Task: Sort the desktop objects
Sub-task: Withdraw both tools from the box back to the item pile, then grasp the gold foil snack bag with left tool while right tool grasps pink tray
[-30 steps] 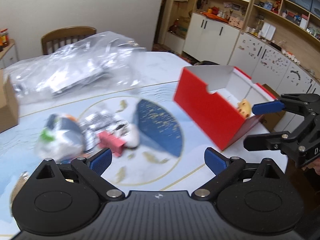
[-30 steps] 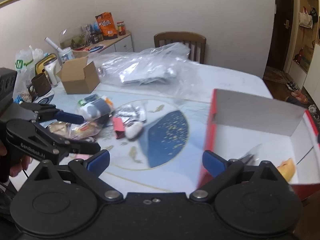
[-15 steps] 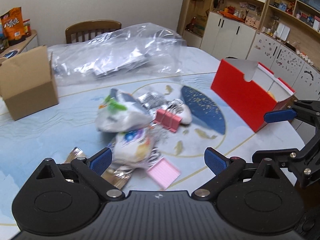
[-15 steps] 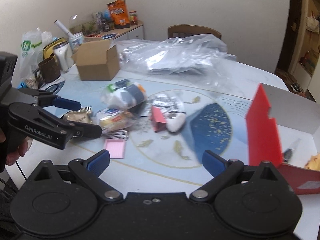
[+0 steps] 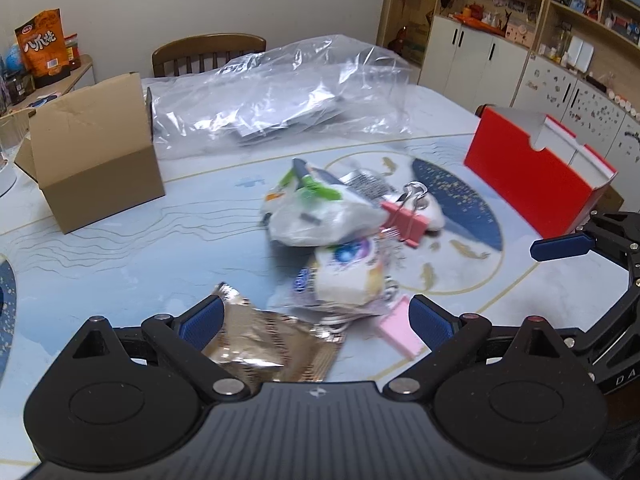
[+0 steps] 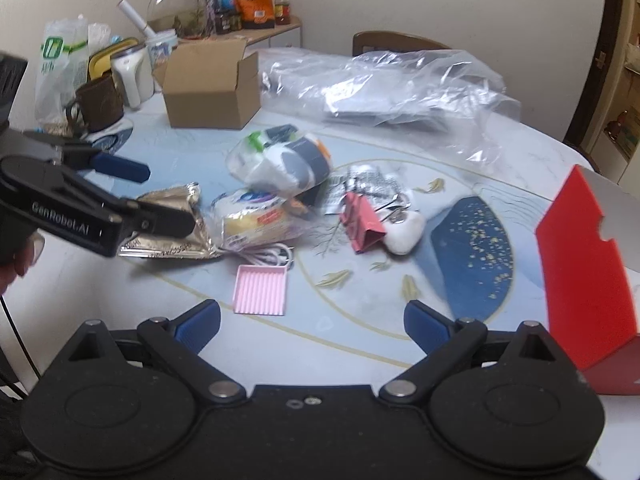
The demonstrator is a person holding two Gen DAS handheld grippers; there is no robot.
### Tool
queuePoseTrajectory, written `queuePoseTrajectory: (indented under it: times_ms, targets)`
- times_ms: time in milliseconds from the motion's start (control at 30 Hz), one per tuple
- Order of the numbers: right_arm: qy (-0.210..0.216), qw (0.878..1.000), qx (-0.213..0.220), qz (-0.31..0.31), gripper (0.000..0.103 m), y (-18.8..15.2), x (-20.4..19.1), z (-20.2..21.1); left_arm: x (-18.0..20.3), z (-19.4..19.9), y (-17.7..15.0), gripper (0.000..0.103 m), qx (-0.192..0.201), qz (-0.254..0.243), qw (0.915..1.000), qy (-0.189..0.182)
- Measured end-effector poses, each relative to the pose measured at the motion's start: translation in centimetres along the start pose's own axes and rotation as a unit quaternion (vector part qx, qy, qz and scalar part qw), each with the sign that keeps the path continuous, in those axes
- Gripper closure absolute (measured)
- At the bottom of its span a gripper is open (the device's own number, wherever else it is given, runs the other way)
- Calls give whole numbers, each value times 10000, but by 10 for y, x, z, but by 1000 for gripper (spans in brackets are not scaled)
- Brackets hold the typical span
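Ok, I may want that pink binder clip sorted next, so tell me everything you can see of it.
The binder clip is large, with a pink, seemingly metal body folded to a wedge and silver wire handles. It lies on its side in the pile at the middle of the table, beside a white rounded object, apparently touching it, with a crinkled printed wrapper behind it. Nothing grips it; both grippers are away from it. Motion blur hides finer detail.
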State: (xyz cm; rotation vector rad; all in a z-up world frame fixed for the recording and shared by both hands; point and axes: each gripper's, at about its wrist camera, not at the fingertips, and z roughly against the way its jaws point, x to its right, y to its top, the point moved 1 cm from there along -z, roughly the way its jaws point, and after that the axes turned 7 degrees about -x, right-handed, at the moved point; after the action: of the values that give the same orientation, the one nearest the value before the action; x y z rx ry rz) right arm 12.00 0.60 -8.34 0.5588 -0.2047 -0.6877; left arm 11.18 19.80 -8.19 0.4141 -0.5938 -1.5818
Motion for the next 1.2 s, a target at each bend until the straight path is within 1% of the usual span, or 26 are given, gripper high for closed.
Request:
queuePoseTrajectory:
  times_ms: [233,400,500,767,933,967,1067,1200]
  targets:
    - [-40,9999,-120,81,7,4,-11,-25,-19,-10,1,4,-66,-63,10000,-2]
    - [-47,9997,-203,117,9,5,-16,-38,-31,-21,1,4,-208,-102,9997,113]
    - [-30,9995,-252,206,9,8,-20,-47,-36,-27,0,4,-344,-84,9994,2]
    - [-49,9986,-371,366,11,15,-30,-68,-40,-43,-8,4,-624,-8,9976,-285]
    - [-8,9983,-448,365,14,20,-31,-76,-38,-54,-11,4,-753,13,9967,-306]
    - [14,9983,-449,363,15,20,-30,-77,-37,-55,-11,4,-728,0,9969,-282]
    - [36,9984,-426,377,17,23,-31,-79,-35,-55,-10,4,-710,-3,9971,-265]
    - [173,9983,-432,350,21,25,-30,-80,-35,-55,-11,5,-694,35,9972,-270]
